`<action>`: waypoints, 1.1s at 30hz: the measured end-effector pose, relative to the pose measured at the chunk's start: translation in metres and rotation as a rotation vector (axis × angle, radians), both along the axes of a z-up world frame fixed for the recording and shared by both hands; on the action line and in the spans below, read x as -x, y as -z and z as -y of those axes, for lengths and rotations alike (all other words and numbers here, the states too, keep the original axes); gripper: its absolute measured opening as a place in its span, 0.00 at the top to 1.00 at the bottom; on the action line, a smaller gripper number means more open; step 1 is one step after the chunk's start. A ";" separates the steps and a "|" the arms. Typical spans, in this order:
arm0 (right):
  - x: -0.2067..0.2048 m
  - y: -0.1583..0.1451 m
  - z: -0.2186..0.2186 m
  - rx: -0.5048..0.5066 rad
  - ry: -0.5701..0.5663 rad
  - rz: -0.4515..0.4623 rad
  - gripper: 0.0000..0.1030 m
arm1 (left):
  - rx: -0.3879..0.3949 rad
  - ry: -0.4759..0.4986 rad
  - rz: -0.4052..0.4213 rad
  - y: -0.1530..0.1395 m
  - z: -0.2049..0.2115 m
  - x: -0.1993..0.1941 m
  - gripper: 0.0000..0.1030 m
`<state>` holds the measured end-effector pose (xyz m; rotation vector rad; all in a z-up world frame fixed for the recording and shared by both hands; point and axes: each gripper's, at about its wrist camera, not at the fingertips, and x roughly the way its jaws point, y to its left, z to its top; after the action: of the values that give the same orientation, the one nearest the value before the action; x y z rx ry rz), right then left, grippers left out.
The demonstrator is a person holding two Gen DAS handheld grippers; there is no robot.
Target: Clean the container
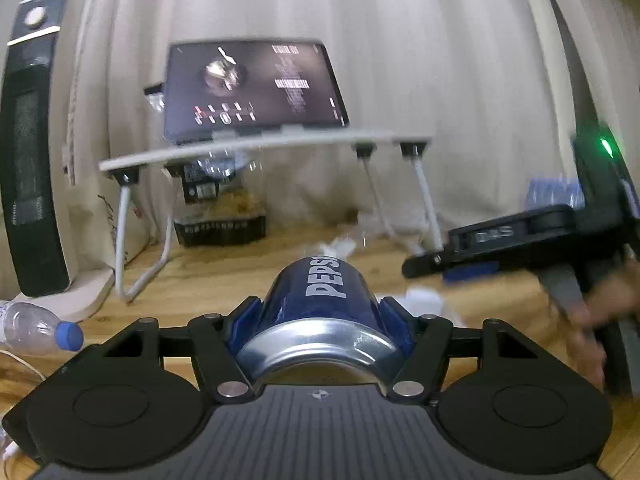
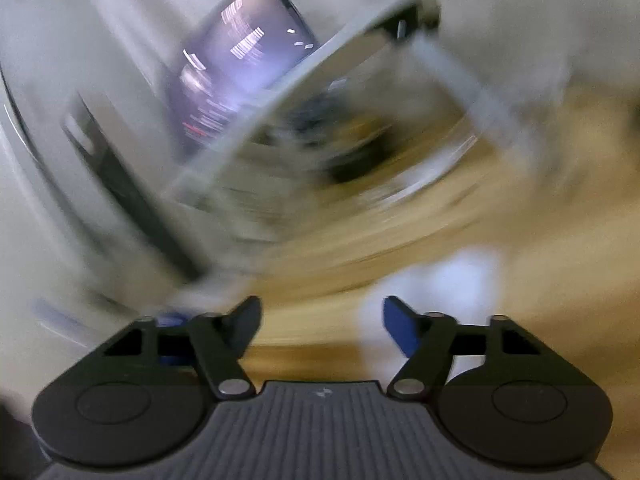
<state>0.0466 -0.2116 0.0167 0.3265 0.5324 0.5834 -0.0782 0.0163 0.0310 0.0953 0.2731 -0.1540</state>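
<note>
Blue Pepsi can [image 1: 320, 300] clamped in left gripper [image 1: 320, 312]; right gripper [image 2: 320, 320] fingers apart, empty, mid-swing. Next, probably: fetch white tissue [image 2: 440, 280], wipe.

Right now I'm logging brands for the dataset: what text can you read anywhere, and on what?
"PEPSI" on the blue can held in the left gripper.
Tablet screen on the stand: text too blurred to read.
Dark packaged box under the stand: label too small to read.
Right gripper body: markings unclear.
Right wrist view: motion-blurred, nothing legible.
</note>
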 end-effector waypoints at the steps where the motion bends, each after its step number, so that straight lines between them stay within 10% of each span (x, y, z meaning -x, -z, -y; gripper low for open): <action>1: -0.004 -0.004 -0.006 0.135 0.033 0.054 0.36 | -0.002 0.001 -0.019 0.002 0.002 -0.003 0.35; 4: -0.027 -0.001 -0.022 0.348 0.033 0.044 0.36 | -0.010 -0.001 -0.060 0.011 0.006 -0.008 0.35; 10: -0.047 0.013 -0.039 0.462 -0.030 0.006 0.41 | 0.023 -0.026 -0.143 0.018 0.004 -0.023 0.35; 15: -0.044 0.023 -0.039 0.490 -0.064 0.036 0.88 | 0.039 -0.045 -0.152 0.021 0.001 -0.023 0.35; 18: -0.038 0.023 -0.038 0.552 -0.044 0.116 0.92 | -0.001 -0.035 -0.132 0.021 0.008 -0.020 0.35; 33: 0.032 -0.050 -0.034 -0.046 -0.423 0.109 0.92 | -0.071 -0.026 -0.123 0.018 0.020 -0.017 0.35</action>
<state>0.0144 -0.1780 0.0670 0.2239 0.4858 1.0177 -0.0609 -0.0037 0.0132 0.1528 0.4022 -0.1248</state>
